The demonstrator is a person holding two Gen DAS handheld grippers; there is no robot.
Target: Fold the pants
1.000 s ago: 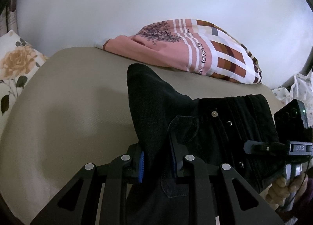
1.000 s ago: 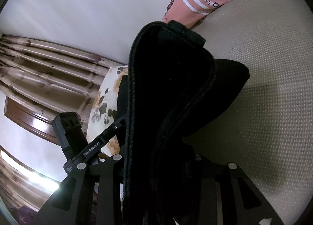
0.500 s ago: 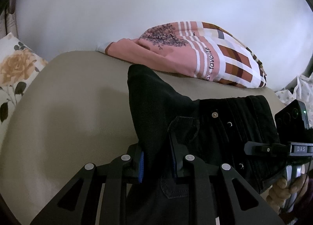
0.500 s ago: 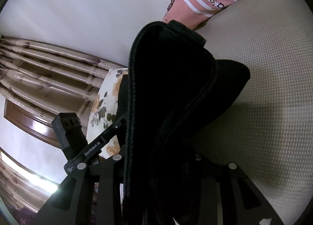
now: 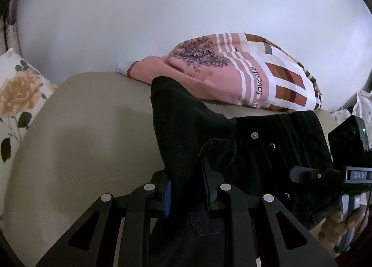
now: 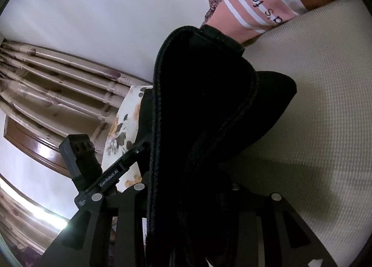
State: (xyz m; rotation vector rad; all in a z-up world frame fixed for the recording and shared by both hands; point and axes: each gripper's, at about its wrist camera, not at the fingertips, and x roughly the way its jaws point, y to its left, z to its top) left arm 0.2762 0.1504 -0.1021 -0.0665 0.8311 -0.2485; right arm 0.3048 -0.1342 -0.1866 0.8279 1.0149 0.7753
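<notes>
Pants | bunched between both jaws | left gripper clamped | right gripper clamped

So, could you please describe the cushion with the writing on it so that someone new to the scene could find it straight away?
Start at the beige bed surface and look to its far edge, against the plain white wall. The pink cushion lies there, just behind the black pants. Unlike the floral cushion at the left, it has white stripes, brown blocks, a dark tree print and the word "favorite".
</notes>
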